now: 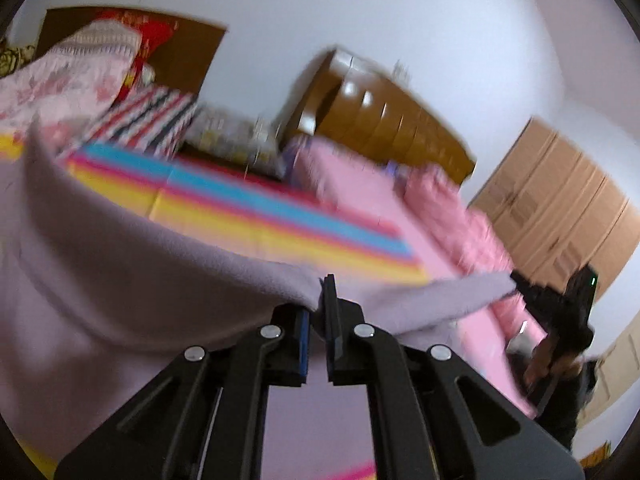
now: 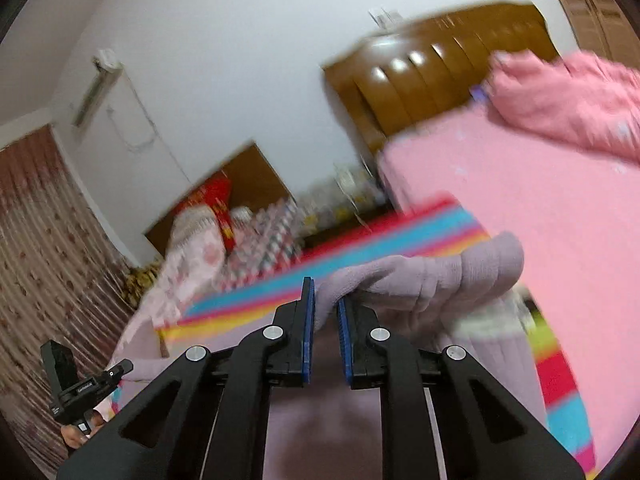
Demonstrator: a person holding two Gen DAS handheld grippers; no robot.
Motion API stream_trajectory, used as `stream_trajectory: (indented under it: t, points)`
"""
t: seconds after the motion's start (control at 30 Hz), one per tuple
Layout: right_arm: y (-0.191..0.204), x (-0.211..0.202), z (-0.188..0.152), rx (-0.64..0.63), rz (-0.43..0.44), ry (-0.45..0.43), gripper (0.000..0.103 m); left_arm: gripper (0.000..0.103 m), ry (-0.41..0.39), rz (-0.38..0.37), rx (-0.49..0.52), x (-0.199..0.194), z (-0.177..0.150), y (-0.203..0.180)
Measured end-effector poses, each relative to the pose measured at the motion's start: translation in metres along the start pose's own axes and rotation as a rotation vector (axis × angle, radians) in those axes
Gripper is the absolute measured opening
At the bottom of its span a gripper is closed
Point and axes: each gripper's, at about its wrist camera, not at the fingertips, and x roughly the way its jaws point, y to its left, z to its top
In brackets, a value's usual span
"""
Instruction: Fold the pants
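- Bedroom setting: white walls, brown wooden headboard, pink bed with a rainbow-striped mat laid across it. Both views are motion-blurred.
- Pants: lilac, fleecy fabric, lifted off the mat and hanging between the two tools. Most of the cloth drapes low and to the left in the left wrist view; a strip of it stretches off toward the other tool.
- Left tool: clenched on an edge of the pants, pads nearly meeting, thin fold of cloth pinched between them.
- Right tool: gripping a thicker, gathered band of the pants, ribbed and bunched, probably waistband or cuff; cannot tell which. Pads stand slightly apart around the wad.
- Right tool is also visible far right in the left wrist view, the left tool at lower left in the right wrist view, each with a hand below it.
- Handling judgement: light, soft, fully limp; no stiffness, so it sags wherever unsupported. Fleece surface looks grippy, slip unlikely.
- Best hold: the outer edges or corners, spread wide and taut so the cloth hangs flat.
- Risk: the bunched right grip may carry a wrinkle into the fold.
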Motion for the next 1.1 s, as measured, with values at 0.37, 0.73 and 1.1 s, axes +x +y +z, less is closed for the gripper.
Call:
stream_trajectory:
  t: [0.37,0.73,1.1]
  points:
    - [-0.071,0.003,-0.115,0.246,-0.093,0.21,0.014,0.011,0.239,0.076,-0.081,0.055,-0.08,0.044]
    - [-0.091,-0.022,-0.118,0.349,-0.117,0.183,0.022,0.053,0.186,0.06,-0.173,0.049,-0.073,0.058]
    - [-0.103,-0.034,-0.104,0.342,-0.159,0.08,0.086,0.07,0.193,0.062,-0.174,0.058,-0.064,0.053]
